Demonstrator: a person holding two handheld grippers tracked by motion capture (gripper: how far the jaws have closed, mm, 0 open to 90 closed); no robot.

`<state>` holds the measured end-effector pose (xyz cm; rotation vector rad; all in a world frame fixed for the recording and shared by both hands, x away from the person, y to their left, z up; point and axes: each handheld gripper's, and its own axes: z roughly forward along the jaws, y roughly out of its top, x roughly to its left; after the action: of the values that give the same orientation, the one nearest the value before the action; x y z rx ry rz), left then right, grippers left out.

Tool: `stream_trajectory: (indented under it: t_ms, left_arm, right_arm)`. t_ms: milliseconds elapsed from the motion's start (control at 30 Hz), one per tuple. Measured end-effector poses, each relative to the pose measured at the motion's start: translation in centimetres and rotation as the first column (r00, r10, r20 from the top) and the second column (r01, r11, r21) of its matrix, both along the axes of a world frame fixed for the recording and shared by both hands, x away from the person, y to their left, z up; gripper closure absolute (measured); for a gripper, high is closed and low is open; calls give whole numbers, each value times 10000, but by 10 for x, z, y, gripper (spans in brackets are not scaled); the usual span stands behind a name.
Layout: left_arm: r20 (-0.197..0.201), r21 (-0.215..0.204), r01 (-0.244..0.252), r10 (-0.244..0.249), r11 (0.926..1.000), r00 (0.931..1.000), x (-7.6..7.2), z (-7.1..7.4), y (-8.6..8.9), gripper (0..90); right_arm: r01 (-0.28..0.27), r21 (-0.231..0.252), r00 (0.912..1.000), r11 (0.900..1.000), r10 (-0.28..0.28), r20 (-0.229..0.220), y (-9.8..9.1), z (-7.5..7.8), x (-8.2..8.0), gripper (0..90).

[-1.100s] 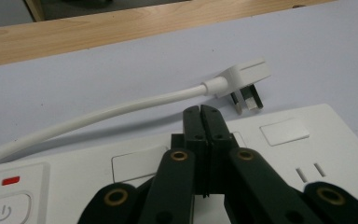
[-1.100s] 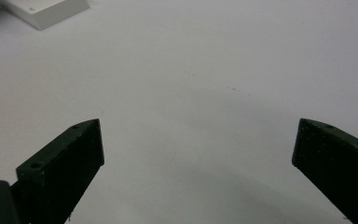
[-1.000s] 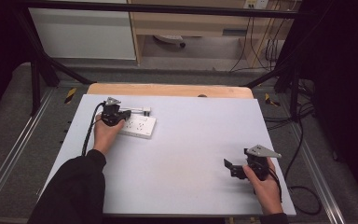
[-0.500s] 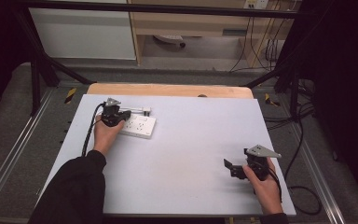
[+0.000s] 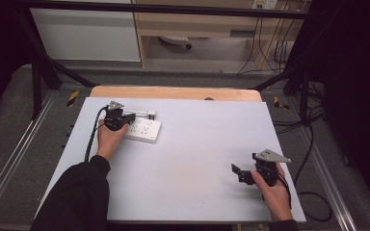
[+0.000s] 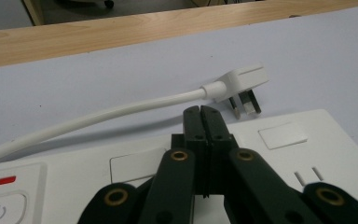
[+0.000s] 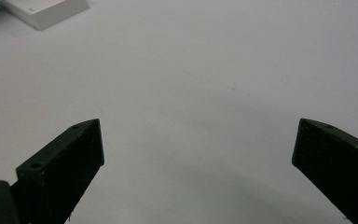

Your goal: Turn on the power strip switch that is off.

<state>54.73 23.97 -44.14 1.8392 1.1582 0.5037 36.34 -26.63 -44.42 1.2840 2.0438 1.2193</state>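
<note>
**Power strip and plug at the left gripper; right gripper idle and wide**

High view. White table, wooden edge at its far side. White power strip lies flat in the far-left part of the table top. Left gripper, held in the person's left hand, sits over the strip's left end, jaws pointing right along the strip's far edge. A white plug lies just beyond the strip's far edge, right at the jaw tips. Right gripper, in the right hand, rests near the table's front-right corner, well apart from the strip, jaws pointing left; grey three-cornered plate on top.

Left gripper view. Both black jaws pressed together, nothing between them. They lie above the strip's top face, tips at its far edge. The plug rests on the table just past and to the right of the tips, pins toward the strip; whether the tips touch it cannot be told. Its white cable runs off leftward along the strip. Strip's power button with red mark at lower left.

Right gripper view. Jaws spread wide apart over bare table, holding nothing. One corner of the strip visible at upper left, far off.
</note>
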Motion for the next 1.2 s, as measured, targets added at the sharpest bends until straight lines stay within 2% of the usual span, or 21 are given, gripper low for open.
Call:
stream_trajectory:
  t_ms: [167, 433, 567, 700, 833, 1000, 1100, 1200]
  left_arm:
    - [52, -57, 3, -3, 10000, 10000, 0, 1, 0, 896]
    - [232, -207, 31, -26, 9998, 9997, -1, 4, -2, 788]
    - [234, -530, 4, 8, 9986, 9997, -2, 6, -3, 720]
    - [329, -648, 71, -50, 9979, 9994, -2, 8, -5, 607]
    - [316, -788, 2, 23, 9969, 9995, -3, 9, -7, 415]
    - [270, -958, 192, -167, 9952, 9995, -5, 13, -8, 210]
    - [269, -1027, 277, -251, 9943, 9993, -7, 15, -8, 140]
    - [280, -1058, 267, -239, 9940, 9993, -8, 18, -9, 118]
  right_arm:
    - [7, 14, 10000, 10000, -7, -10, 0, 0, 0, 26]
    - [11, 1, 10000, 10000, -11, 14, 0, 0, 0, 26]
    - [9, 5, 10000, 10000, -9, -1, 0, 0, 0, 26]
    - [9, -14, 10000, 10000, -9, 8, 0, 0, 0, 26]
    - [-9, -21, 10000, 10000, 9, -1, 1, 0, 0, 26]
    - [-6, -26, 10000, 10000, 6, -24, 1, 0, 0, 26]
    - [-20, -17, 10000, 10000, 20, -16, 1, 0, 0, 26]
    - [-42, -15, 10000, 10000, 42, -9, 1, 0, 0, 25]
